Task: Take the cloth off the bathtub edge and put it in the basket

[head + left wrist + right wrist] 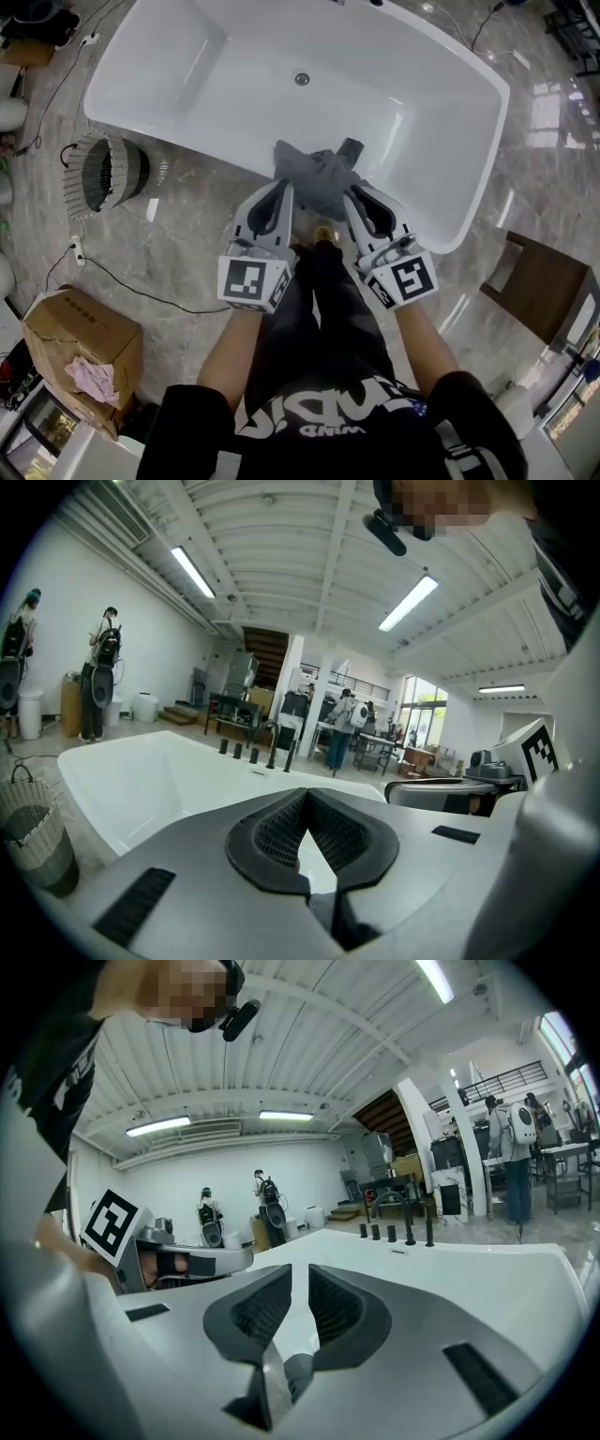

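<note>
A crumpled grey cloth lies over the near edge of the white bathtub. Both grippers point at it from my side. The left gripper meets the cloth's left corner, and the right gripper meets its right corner. Each has its jaws together on the fabric. In the left gripper view the left gripper has its pads touching at the tip. In the right gripper view the right gripper has its pads almost parallel and close together. In both gripper views the fingers hide the cloth. The wire basket stands on the floor left of the tub.
A cardboard box with pink fabric sits at the lower left, with cables on the marble floor near it. A wooden stool stands at the right. Black taps line the tub's far rim. People stand in the background.
</note>
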